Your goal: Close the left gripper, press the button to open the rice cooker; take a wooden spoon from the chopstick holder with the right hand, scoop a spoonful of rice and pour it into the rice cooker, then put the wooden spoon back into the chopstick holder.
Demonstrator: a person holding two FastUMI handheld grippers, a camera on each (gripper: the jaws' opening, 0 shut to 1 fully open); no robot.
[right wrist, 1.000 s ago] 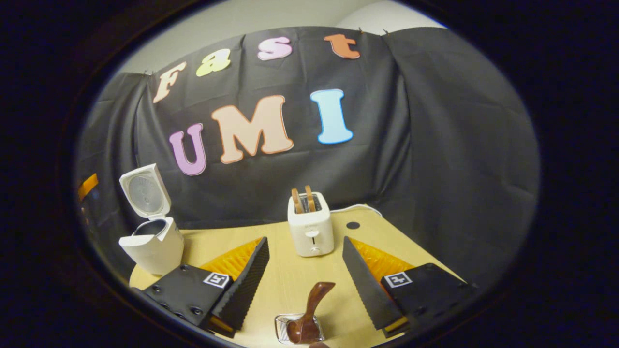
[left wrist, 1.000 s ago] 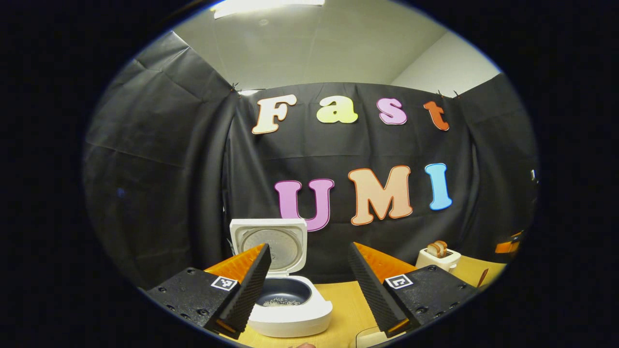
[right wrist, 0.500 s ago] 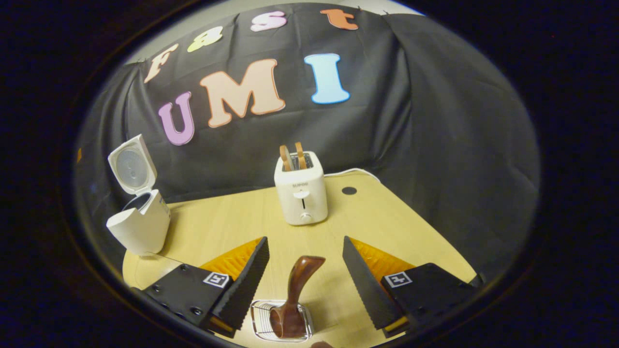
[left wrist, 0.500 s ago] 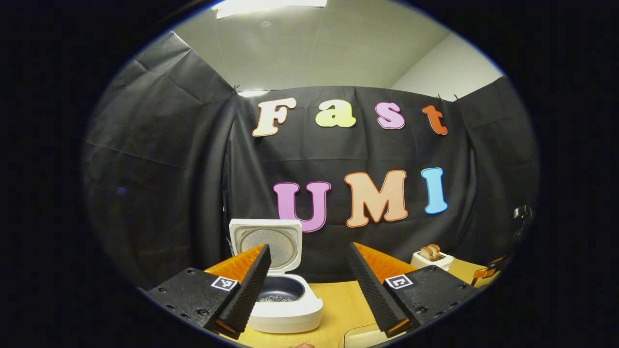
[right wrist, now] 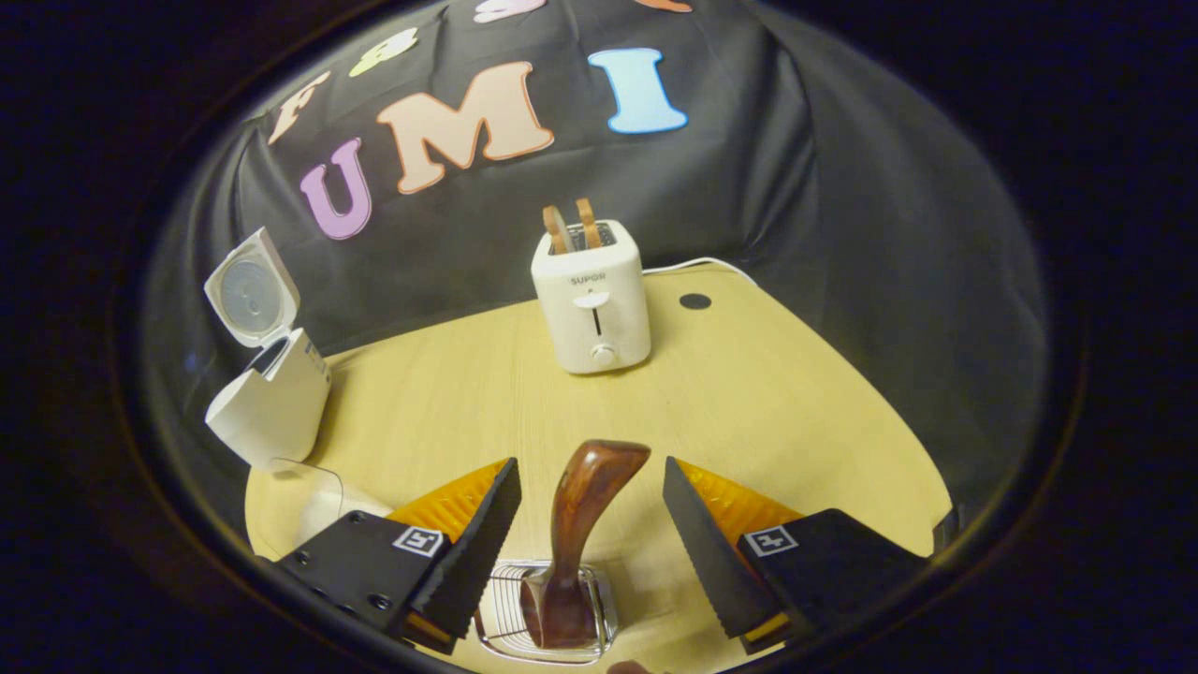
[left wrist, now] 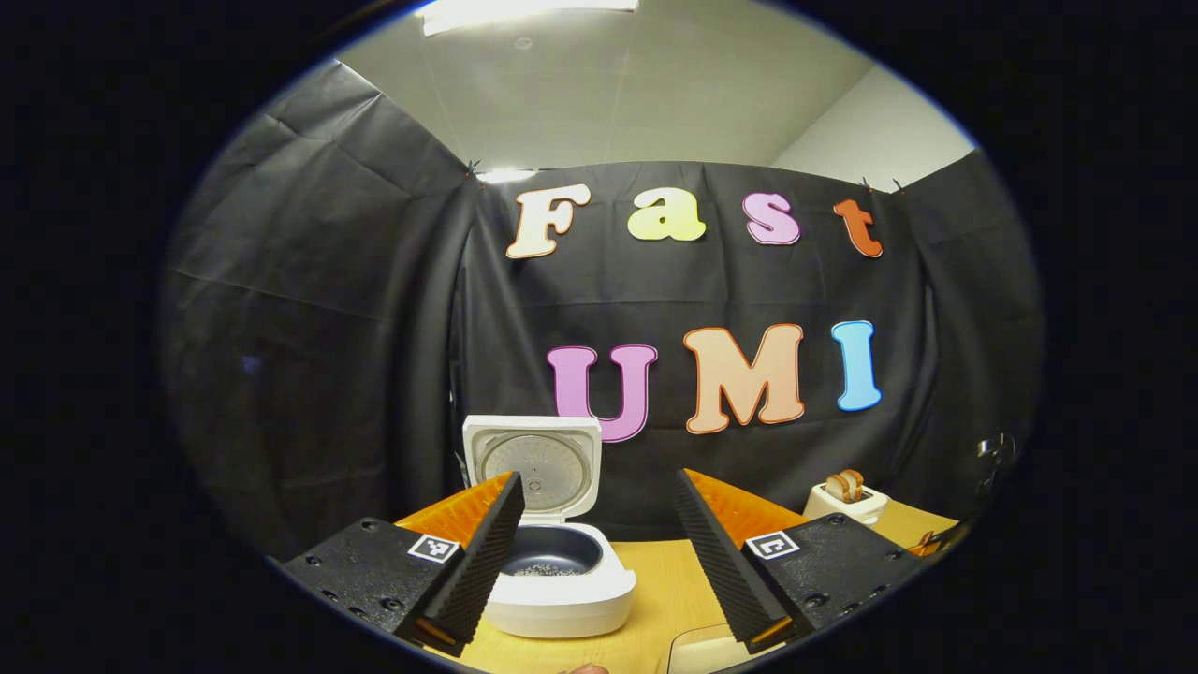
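Fingers of the left gripper [left wrist: 594,552] stand wide apart and hold nothing; between them, farther off in the left gripper view, the rice cooker [left wrist: 559,588] sits on the worktop [left wrist: 660,599] with its lid up and a little rice in the dark pot.

In the right gripper view the right gripper [right wrist: 591,552] is spread wide too, empty — the wooden spoon [right wrist: 573,538] stands upright in the wire chopstick holder [right wrist: 543,625], its handle between the fingers but touching neither. The toaster [right wrist: 591,298] stands far behind. Judging from this, the spoon's return looks done; draw straight back without brushing the handle.
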